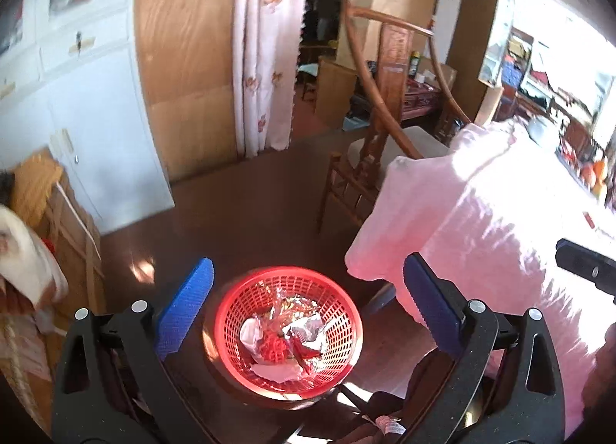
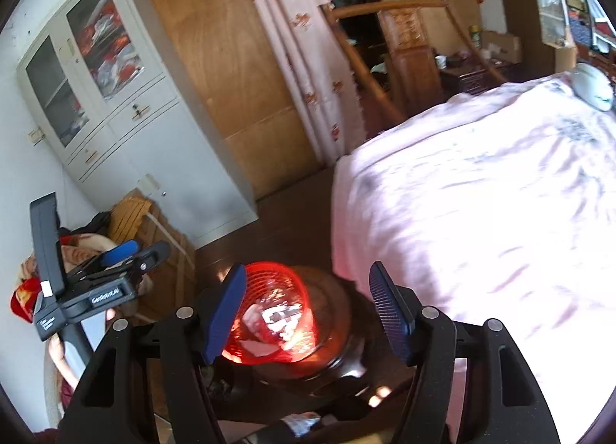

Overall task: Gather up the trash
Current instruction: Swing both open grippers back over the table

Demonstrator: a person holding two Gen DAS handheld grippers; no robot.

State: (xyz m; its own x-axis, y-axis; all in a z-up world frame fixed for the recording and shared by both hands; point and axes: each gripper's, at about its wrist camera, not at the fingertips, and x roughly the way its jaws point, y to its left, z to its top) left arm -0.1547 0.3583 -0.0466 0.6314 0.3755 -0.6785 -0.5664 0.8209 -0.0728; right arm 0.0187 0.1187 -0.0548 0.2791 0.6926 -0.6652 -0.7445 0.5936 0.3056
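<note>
We see the basket standing on a round stool on the floor. Crumpled wrappers lie in the basket. The table under its cloth stands just right of the basket, with one cloth corner hanging near the basket rim. A chair stands behind the basket, against the far edge of the table. A cabinet stands at the far left, and a door and a curtain follow to its right. A crate sits before the cabinet, left of the basket.
</note>
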